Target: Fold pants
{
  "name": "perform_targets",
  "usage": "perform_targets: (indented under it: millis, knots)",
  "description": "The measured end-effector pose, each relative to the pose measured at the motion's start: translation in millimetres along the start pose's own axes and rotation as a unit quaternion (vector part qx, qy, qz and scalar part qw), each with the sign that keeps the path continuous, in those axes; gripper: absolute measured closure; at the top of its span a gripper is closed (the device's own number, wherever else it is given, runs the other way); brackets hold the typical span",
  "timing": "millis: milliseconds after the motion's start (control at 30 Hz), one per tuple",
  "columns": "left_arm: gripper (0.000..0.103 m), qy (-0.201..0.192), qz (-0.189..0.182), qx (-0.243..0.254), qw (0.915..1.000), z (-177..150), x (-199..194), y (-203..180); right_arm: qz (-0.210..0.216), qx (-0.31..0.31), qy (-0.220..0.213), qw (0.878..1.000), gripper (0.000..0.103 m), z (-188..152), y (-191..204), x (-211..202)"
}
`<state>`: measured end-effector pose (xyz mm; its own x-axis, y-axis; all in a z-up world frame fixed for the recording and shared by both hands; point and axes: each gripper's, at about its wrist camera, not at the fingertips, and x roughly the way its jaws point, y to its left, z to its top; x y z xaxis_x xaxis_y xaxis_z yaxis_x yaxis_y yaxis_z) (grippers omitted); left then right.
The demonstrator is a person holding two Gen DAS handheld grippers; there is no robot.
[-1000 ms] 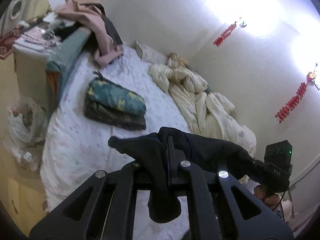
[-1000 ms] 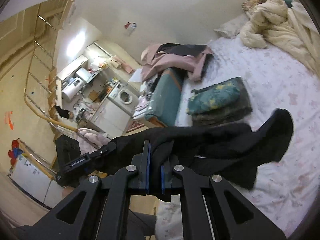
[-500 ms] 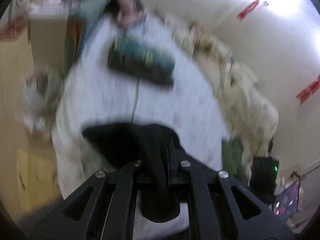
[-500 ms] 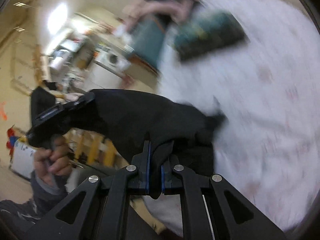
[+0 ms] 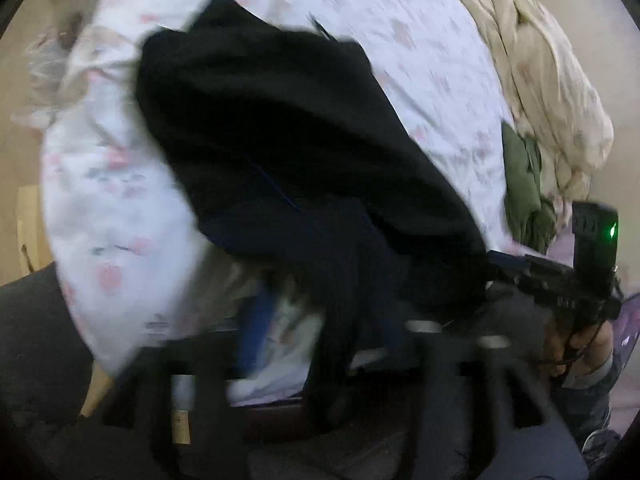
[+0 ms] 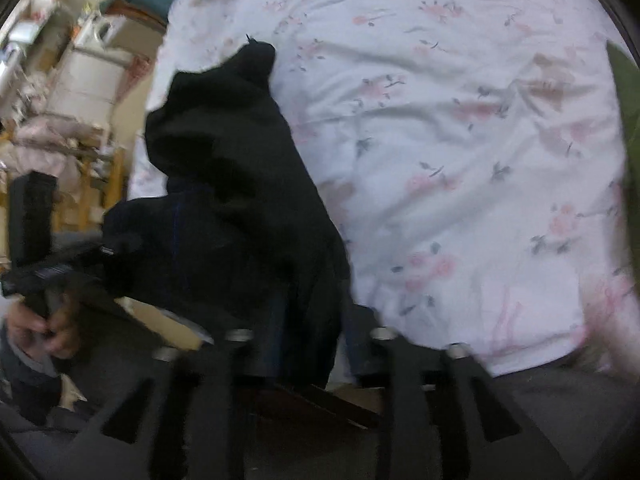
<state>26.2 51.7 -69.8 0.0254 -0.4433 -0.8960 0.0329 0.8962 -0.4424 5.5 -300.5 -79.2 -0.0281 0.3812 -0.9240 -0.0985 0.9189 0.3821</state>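
Both grippers are holding the black fabric pants (image 5: 280, 128) at the near edge of the white floral-print bedsheet (image 6: 460, 140), with the garment's long axis running away from the fingers across the mattress. The left gripper (image 5: 332, 344) and right gripper (image 6: 304, 336) are each pinching cloth between narrow fingers, though motion blur is obscuring the contact. Neither hand is nearer; the garment is stretching between them.

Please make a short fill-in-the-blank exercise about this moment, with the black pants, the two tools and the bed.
1. The pants are ____ in colour.
2. The left tool and the right tool each grip the ____.
3. The bed sheet is white with a pink ____ print.
4. Beside the cream duvet lies a ____ garment.

Missing words: black; pants; floral; green
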Motion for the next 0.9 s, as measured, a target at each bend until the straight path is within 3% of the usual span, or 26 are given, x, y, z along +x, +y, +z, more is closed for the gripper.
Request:
perform_targets:
  millis: [33, 100, 267, 367, 467, 600, 667, 767, 800, 833, 900]
  knots:
    - [0.027, -0.013, 0.007, -0.003, 0.9999, 2.8, -8.7, 2.7, -0.026, -0.014, -0.011, 0.999, 0.033, 1.2, 4.4, -7.5]
    - [0.027, -0.044, 0.019, -0.005, 0.9988, 7.8, -29.5, 11.5, -0.053, -0.033, -0.03, 0.998, 0.033, 8.0, 10.8, -21.8]
    - [0.027, -0.148, 0.103, -0.017, 0.9835, 32.9, -65.9, 40.3, 0.052, -0.078, -0.104, 0.99, 0.034, 51.5, 77.9, -29.8]
    - [0.027, -0.205, 0.155, -0.047, 0.9652, 48.9, -84.3, 63.4, 0.106, -0.113, -0.122, 0.98, 0.034, 87.0, 142.6, 8.4]
    - [0.027, -0.239, 0.144, -0.125, 0.952, 54.0, -104.3, 96.2, 0.107, -0.137, -0.102, 0.98, 0.041, 108.5, 194.5, 64.8]
    - [0.027, -0.264, 0.133, -0.17, 0.9402, 51.4, -118.4, 123.3, 0.093, -0.137, -0.07, 0.984, 0.055, 127.5, 235.0, 131.6]
    - [0.027, -0.267, 0.125, -0.182, 0.9381, 50.5, -118.2, 129.9, 0.023, -0.146, -0.086, 0.985, 0.056, 137.1, 250.3, 158.6]
    - [0.027, -0.279, 0.121, -0.181, 0.9353, 51.0, -123.7, 130.5, -0.035, -0.152, -0.089, 0.984, 0.065, 144.9, 257.2, 178.2]
    - [0.027, -0.282, 0.121, -0.179, 0.9348, 50.4, -124.8, 128.9, -0.046, -0.147, -0.091, 0.984, 0.083, 146.7, 254.5, 178.6]
    - [0.027, -0.284, 0.12, -0.176, 0.935, 49.7, -127.2, 128.7, -0.036, -0.14, -0.095, 0.985, 0.091, 146.2, 249.9, 173.2]
    - [0.027, -0.284, 0.114, -0.171, 0.9365, 50.1, -126.4, 125.1, -0.007, -0.138, -0.107, 0.985, 0.096, 140.4, 242.1, 148.5]
